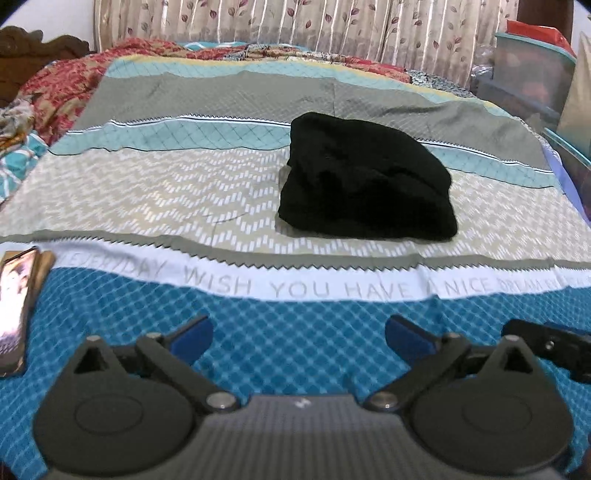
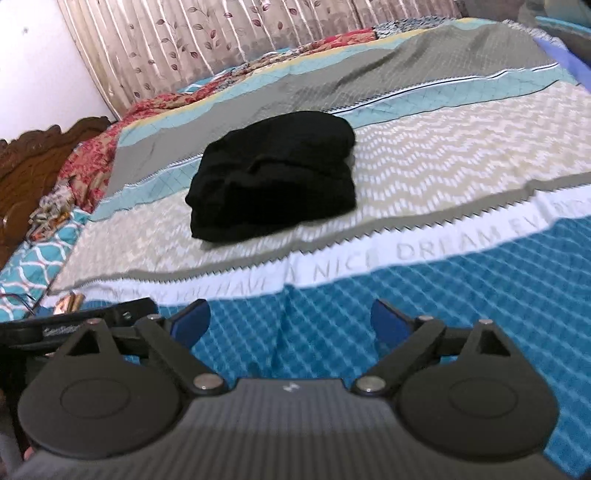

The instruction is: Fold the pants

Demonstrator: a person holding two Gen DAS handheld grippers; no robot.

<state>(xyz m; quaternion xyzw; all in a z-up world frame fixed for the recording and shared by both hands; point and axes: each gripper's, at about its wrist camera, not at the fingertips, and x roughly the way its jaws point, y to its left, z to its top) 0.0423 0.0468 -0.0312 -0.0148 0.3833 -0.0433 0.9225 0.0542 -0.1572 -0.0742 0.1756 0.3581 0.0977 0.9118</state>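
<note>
1. The black pants (image 1: 365, 177) lie in a compact folded bundle on the bed (image 1: 184, 192), across the beige zigzag band of the bedspread and reaching onto the teal stripe behind it.
2. My left claw (image 1: 299, 332) hovers low over the blue diamond-patterned part of the bedspread. Its blue-padded fingers (image 1: 194, 332) stand wide apart and hold nothing.
3. From the left wrist view, the pants sit ahead of this claw and a little to its right, well apart from it, beyond the white band of printed lettering.
4. My right claw (image 2: 290, 319) is likewise spread wide and empty, over the same blue area.
5. From the right wrist view, the pants (image 2: 273, 177) lie ahead and slightly to the left, well apart from the fingertips.
6. The two claws are side by side near the bed's front edge; each shows at the edge of the other's view.
7. A phone (image 1: 14, 306) rests on the bedspread at my far left.
8. A floral curtain (image 1: 295, 22) hangs behind the bed.
</note>
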